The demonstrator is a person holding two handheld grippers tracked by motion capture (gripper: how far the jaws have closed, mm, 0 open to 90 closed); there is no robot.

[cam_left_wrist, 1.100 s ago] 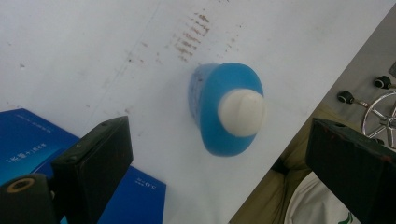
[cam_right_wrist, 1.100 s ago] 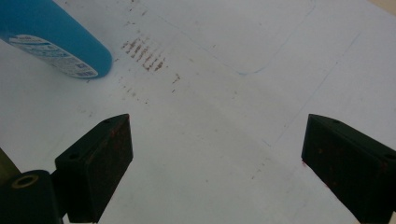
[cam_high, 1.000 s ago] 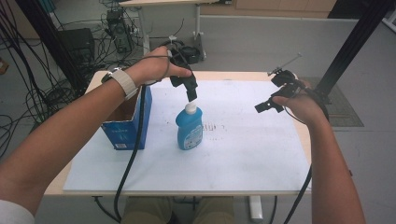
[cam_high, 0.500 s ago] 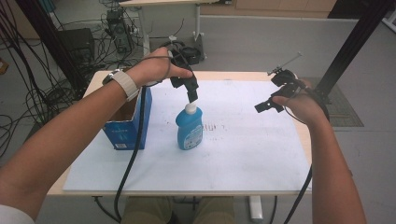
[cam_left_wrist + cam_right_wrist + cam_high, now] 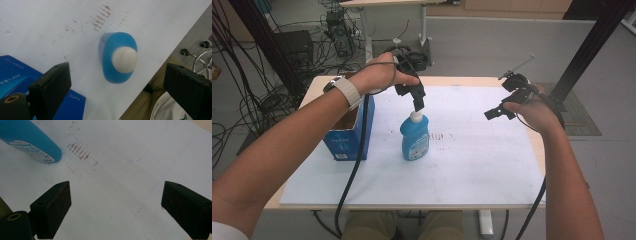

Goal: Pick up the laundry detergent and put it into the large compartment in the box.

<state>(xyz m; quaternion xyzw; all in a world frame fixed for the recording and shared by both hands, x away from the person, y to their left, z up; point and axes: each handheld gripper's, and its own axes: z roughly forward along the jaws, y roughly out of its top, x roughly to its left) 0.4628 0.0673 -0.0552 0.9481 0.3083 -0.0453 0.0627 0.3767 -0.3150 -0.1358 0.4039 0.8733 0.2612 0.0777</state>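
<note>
blue bottle (image 5: 414, 137) stands upright mid table, just right of the blue box (image 5: 348, 136); smooth plastic, rounded white cap (image 5: 124, 60). left gripper (image 5: 417, 104) hovers right above the cap, jaws apart. grab step: needs lowering and closing. right gripper (image 5: 495, 113) well apart, jaws wide over the white sheet (image 5: 120, 170).

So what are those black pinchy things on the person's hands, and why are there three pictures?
They are grippers, hand-held tools with two black jaws that pinch. One picture comes from a camera above the table; the others from small cameras riding on each gripper. The left gripper hangs open just above the white cap of a blue bottle, which stands upright on the white table. Its camera looks straight down on that cap. A blue box sits beside the bottle. The right gripper is open too, holding nothing.
</note>
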